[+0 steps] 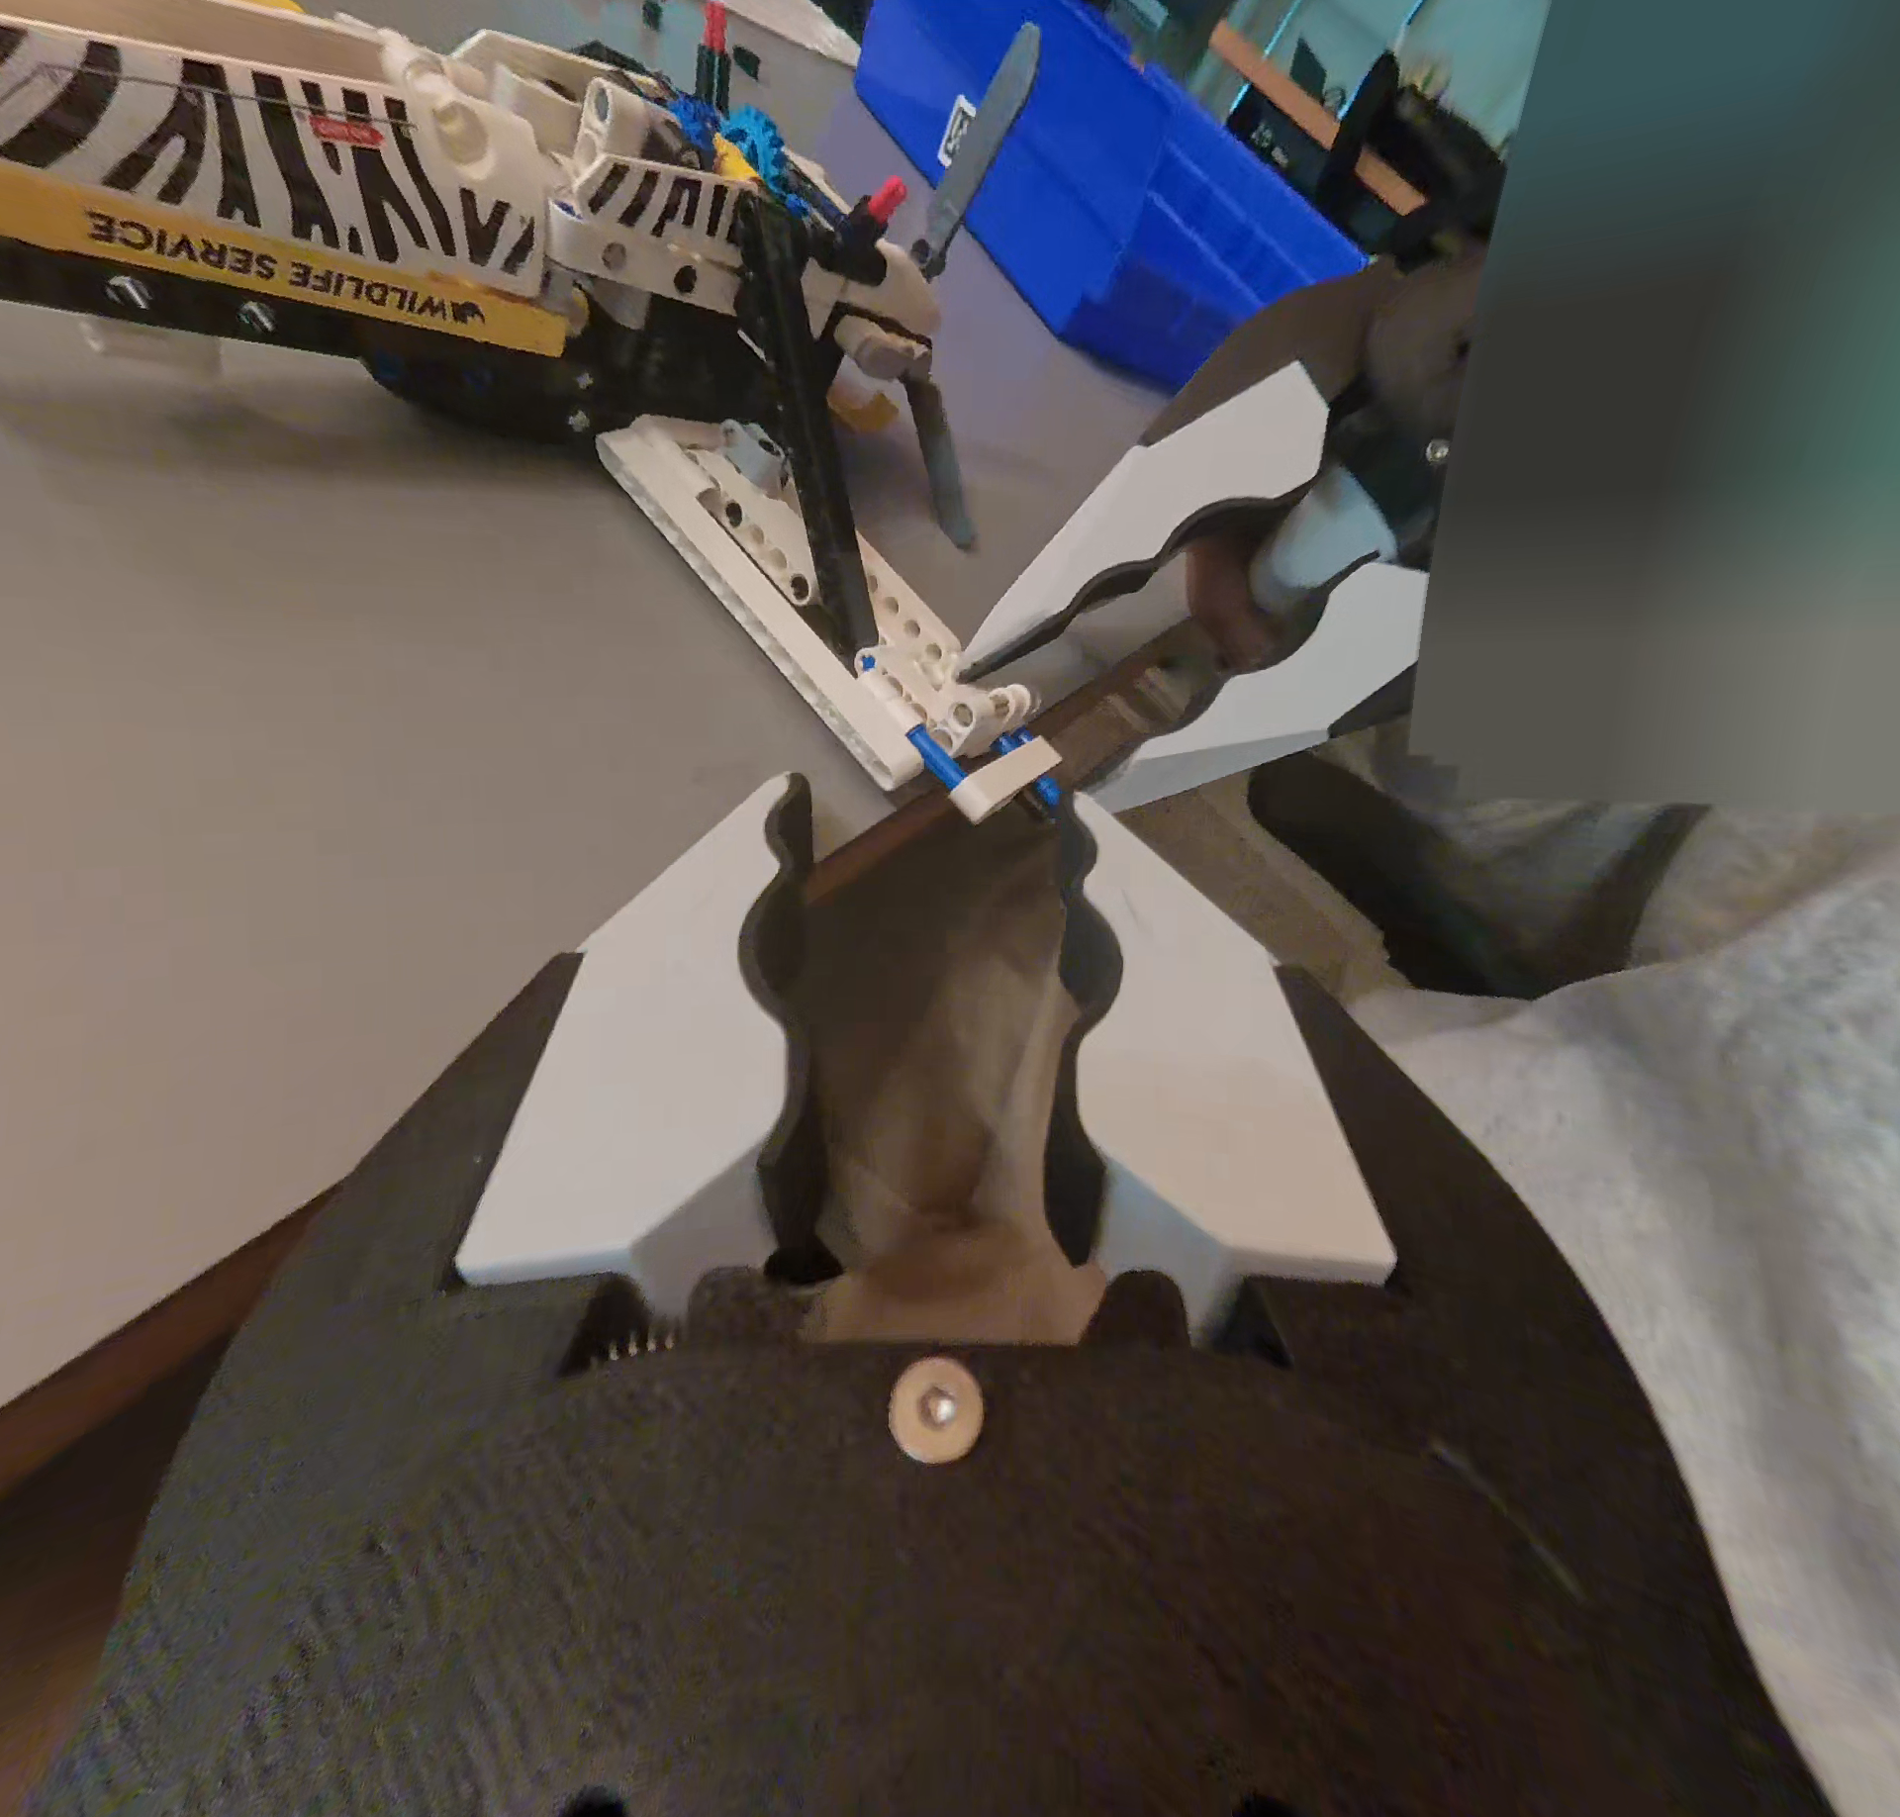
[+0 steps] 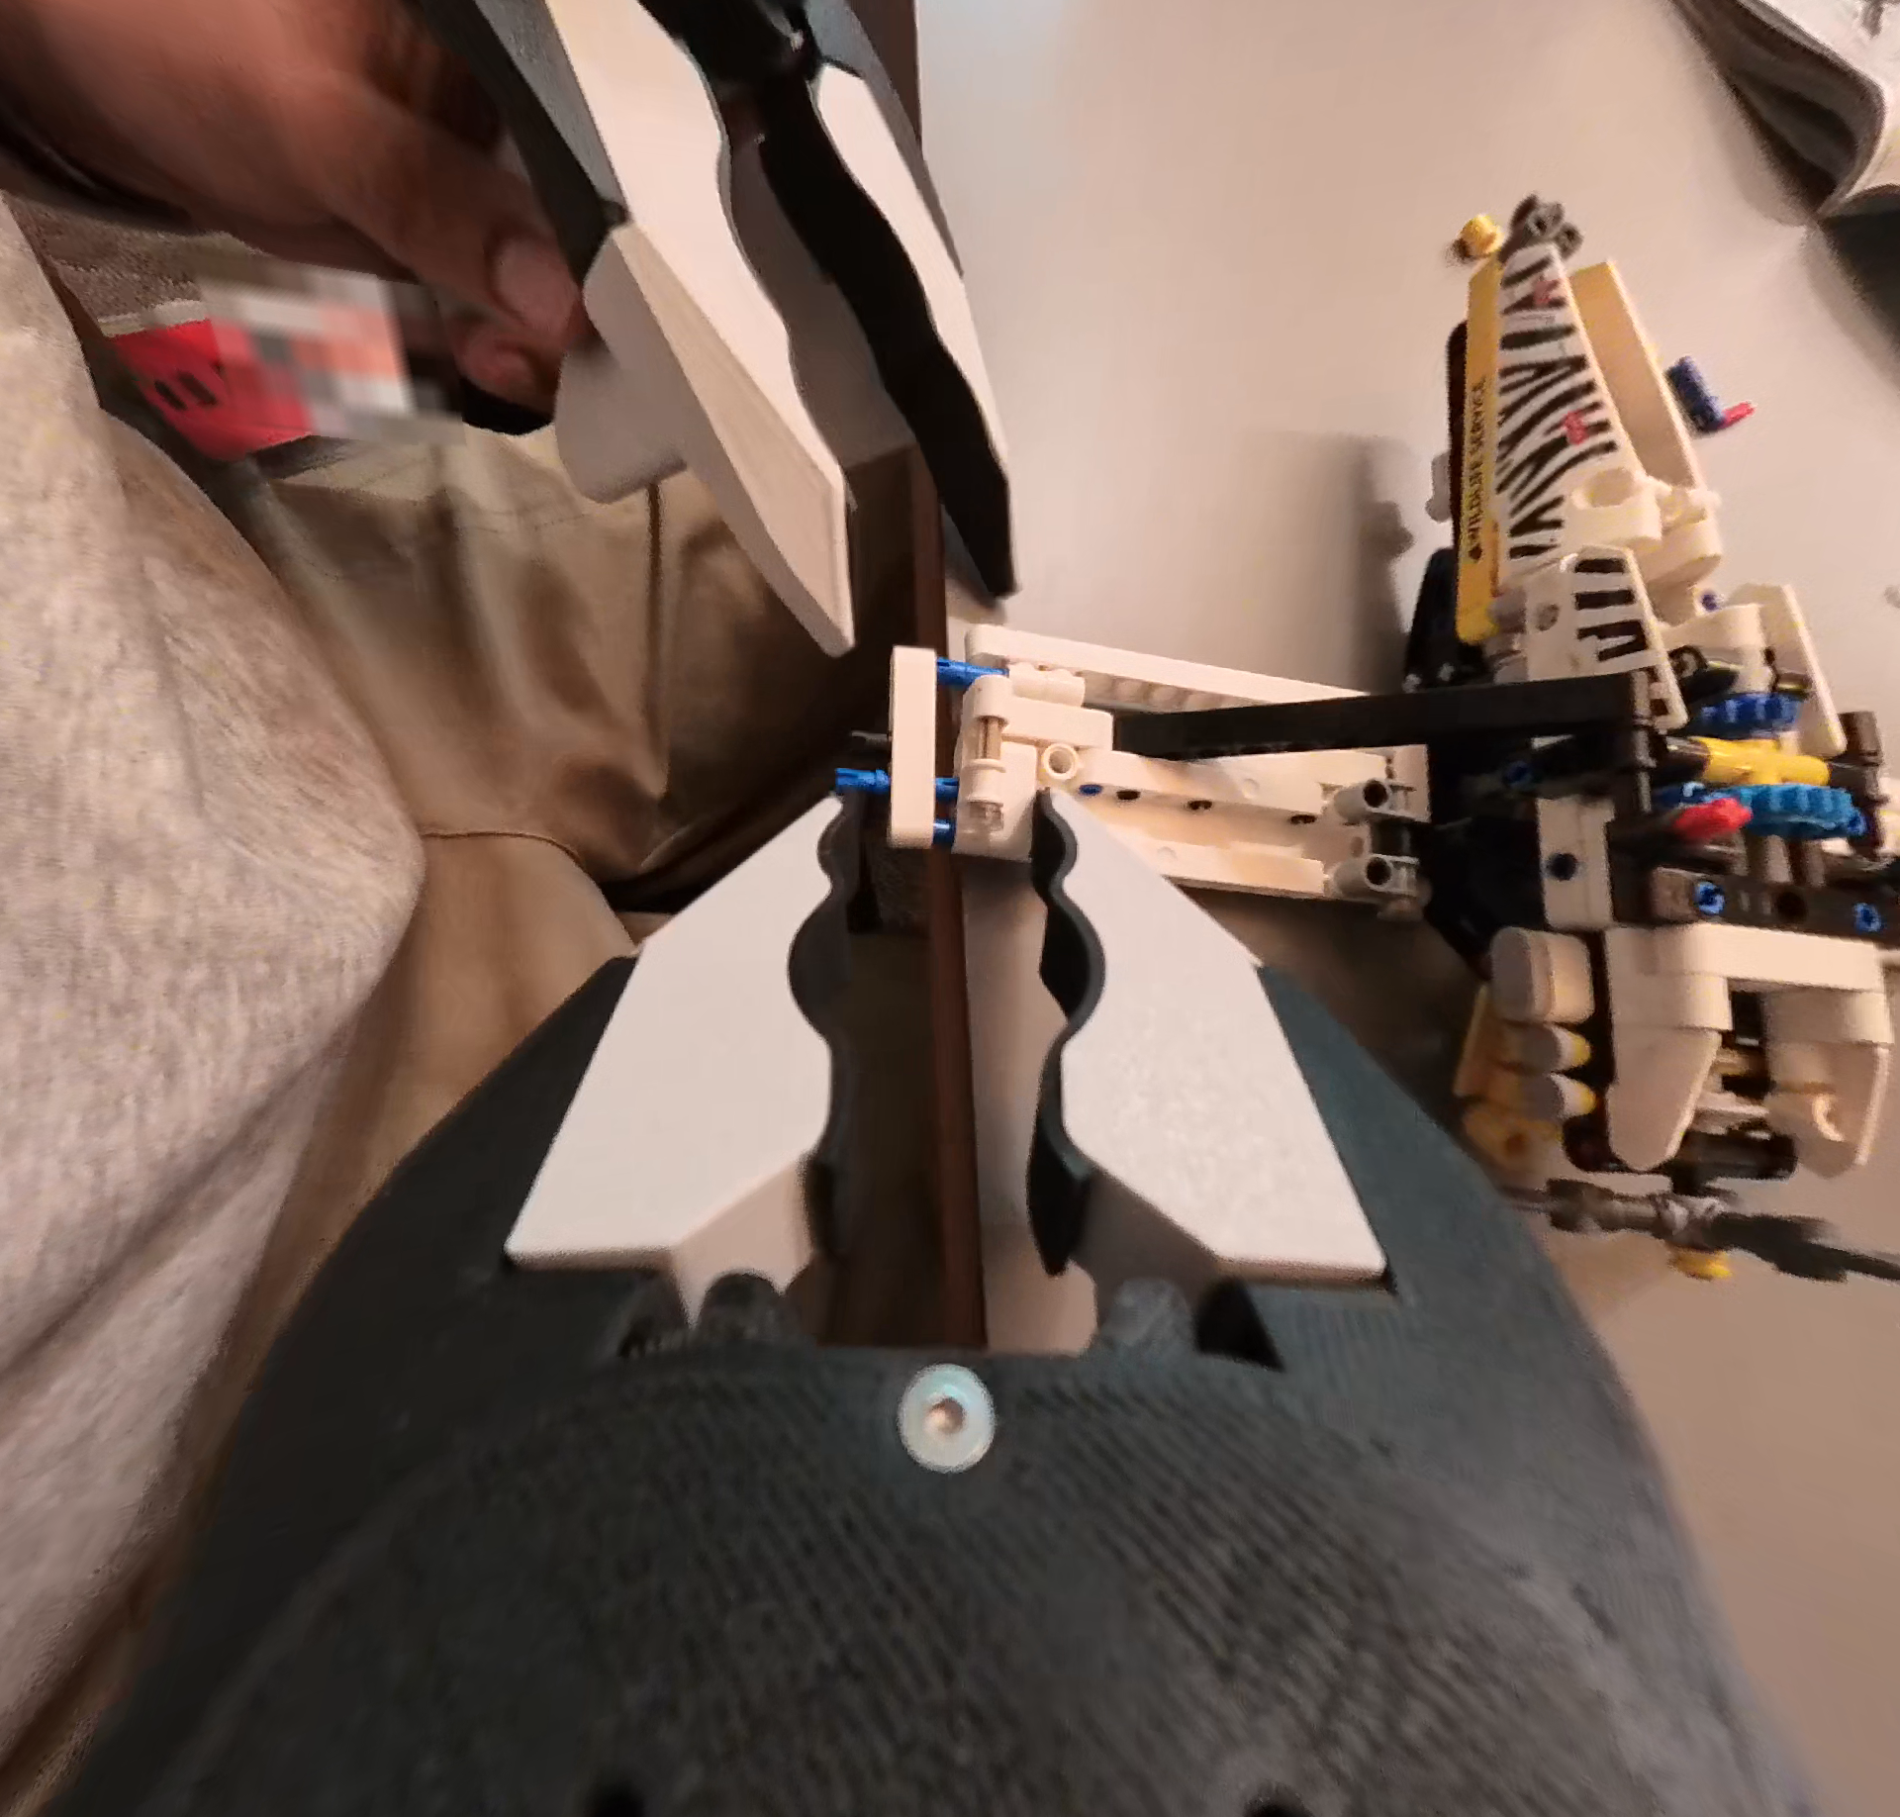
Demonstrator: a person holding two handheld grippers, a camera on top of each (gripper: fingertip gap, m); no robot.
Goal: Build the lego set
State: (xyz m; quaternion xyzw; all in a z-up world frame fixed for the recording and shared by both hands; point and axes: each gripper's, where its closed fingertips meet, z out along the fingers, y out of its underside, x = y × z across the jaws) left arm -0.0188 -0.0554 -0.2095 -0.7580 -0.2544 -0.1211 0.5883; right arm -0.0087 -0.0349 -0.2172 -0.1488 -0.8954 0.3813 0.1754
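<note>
White-and-yellow zebra-striped Lego helicopter model lies on grey table, its white beam frame overhanging the near edge; right gripper and left gripper both gape empty around its blue-pinned end plate; blue plastic bins behind.

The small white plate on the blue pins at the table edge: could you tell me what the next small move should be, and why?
Probably close the right gripper across the white plate and the frame to press the plate home. A stretch of the blue pins is bare between plate and frame, so it looks only partly seated; both grippers are open, the left gripper just short of it.
</note>
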